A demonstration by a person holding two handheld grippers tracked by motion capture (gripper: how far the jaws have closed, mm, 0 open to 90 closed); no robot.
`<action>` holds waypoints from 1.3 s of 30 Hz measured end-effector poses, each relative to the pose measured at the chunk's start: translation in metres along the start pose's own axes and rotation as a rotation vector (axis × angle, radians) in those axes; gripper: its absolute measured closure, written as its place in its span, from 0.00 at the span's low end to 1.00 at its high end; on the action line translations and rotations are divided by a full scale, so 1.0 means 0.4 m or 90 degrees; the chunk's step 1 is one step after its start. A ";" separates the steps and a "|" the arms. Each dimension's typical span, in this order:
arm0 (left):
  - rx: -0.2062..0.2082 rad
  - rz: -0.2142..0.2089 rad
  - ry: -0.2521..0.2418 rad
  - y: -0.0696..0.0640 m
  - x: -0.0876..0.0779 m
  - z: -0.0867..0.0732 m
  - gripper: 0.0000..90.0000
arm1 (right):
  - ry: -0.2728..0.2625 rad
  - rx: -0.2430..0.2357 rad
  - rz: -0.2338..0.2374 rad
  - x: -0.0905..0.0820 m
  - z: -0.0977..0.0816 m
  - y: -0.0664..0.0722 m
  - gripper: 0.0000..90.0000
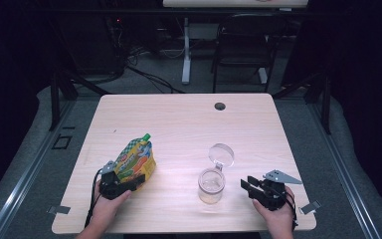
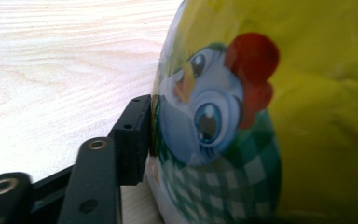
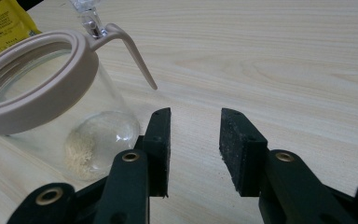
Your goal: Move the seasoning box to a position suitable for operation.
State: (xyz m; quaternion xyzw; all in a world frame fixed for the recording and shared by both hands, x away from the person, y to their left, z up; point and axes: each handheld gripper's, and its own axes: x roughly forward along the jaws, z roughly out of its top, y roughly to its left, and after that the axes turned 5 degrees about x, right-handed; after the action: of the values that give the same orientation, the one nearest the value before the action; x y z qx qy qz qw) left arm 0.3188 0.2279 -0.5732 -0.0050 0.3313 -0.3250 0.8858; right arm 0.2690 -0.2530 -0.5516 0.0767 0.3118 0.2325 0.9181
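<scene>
Fingers of the left gripper (image 1: 123, 183) clamp the yellow pouch (image 1: 136, 159) near the table's (image 1: 179, 119) front-left edge. Right gripper (image 1: 255, 188) gapes empty just beside the open glass jar (image 1: 212, 185), front centre. Probably steady the jar before tilting the pouch

No words or numbers can be read here. The pouch (image 1: 135, 161) has a red sign near its top, seen from above, but it is too small to read. Close up, the pouch (image 2: 261, 116) shows a drawn chicken with big blue eyes, a red comb and a green check scarf, with no letters by it. In the right gripper view, a yellow corner of the pouch (image 3: 2, 21) has rows of tiny dark print, too blurry to read. The jar (image 3: 51, 107) has no label.
</scene>
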 end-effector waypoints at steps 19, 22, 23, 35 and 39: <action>0.099 -0.019 0.020 -0.002 0.003 0.009 0.61 | -0.016 -0.012 0.011 0.011 0.016 0.008 0.69; 0.103 -0.052 0.026 0.007 -0.005 0.005 0.61 | -0.022 -0.019 0.010 0.012 0.019 0.008 0.68; 0.105 -0.065 0.027 0.011 -0.007 0.003 0.61 | -0.022 -0.021 0.008 0.011 0.020 0.008 0.67; 0.108 -0.084 0.019 0.018 -0.012 -0.007 0.57 | -0.024 -0.032 -0.002 0.018 0.021 0.007 0.59; 0.106 -0.080 0.014 0.019 -0.008 -0.006 0.54 | -0.028 -0.038 -0.005 0.020 0.020 0.008 0.58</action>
State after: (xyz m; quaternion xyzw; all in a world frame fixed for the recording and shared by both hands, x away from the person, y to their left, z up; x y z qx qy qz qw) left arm 0.3199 0.2363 -0.5750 0.0512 0.3116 -0.4064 0.8574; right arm 0.2783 -0.2465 -0.5485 0.0532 0.2850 0.2360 0.9275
